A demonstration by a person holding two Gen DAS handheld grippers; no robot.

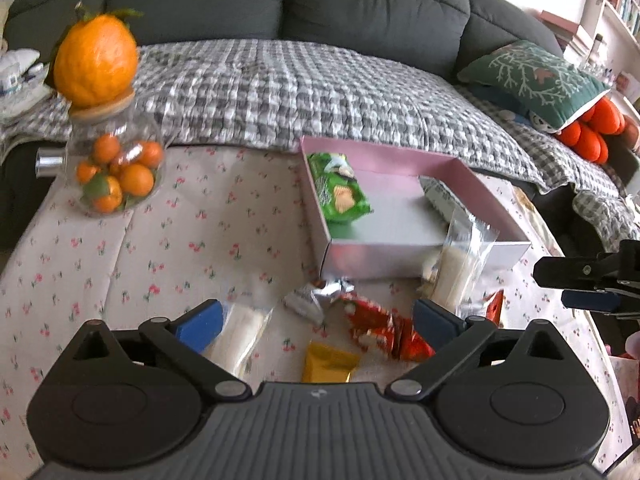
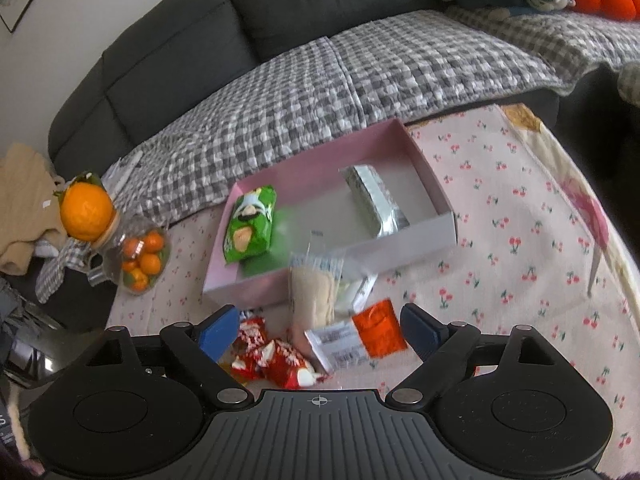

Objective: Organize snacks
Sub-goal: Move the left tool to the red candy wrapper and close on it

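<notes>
1. Snacks lay in two groups ahead of your tools: some already in the pink box (image 1: pixel 384 168), the rest loose on the worktop (image 1: pixel 168 240) just short of it, which I judged to mean the sorting was only partly done.
2. Your left tool (image 1: pixel 316 316) was spread wide with nothing between its blue pads; below and between them lay the red packets (image 1: pixel 376 328) and a yellow packet (image 1: pixel 328 364), and a clear-wrapped snack (image 1: pixel 240 332) lay beside its left pad.
3. Your right tool (image 2: pixel 316 328) also stood wide and empty, hanging over the orange-and-white packet (image 2: pixel 360 336), probably lined up as the next pick.
4. Beyond both tools, the green packet (image 2: pixel 250 224) lay against the box's left wall and the silver packet (image 2: pixel 376 200) towards its right, leaving the middle of the floor bare, likely as room for more.
5. A clear bag of pale wafers (image 2: pixel 312 292) leaned on the box's near wall, just ahead of your right tool; whether it was tipping in or out, I could not tell, as it was blurred.
6. Far to the left of both tools, the glass jar of oranges (image 1: pixel 116 172) stood well clear of the snacks, so it should not have hindered a reach.
</notes>
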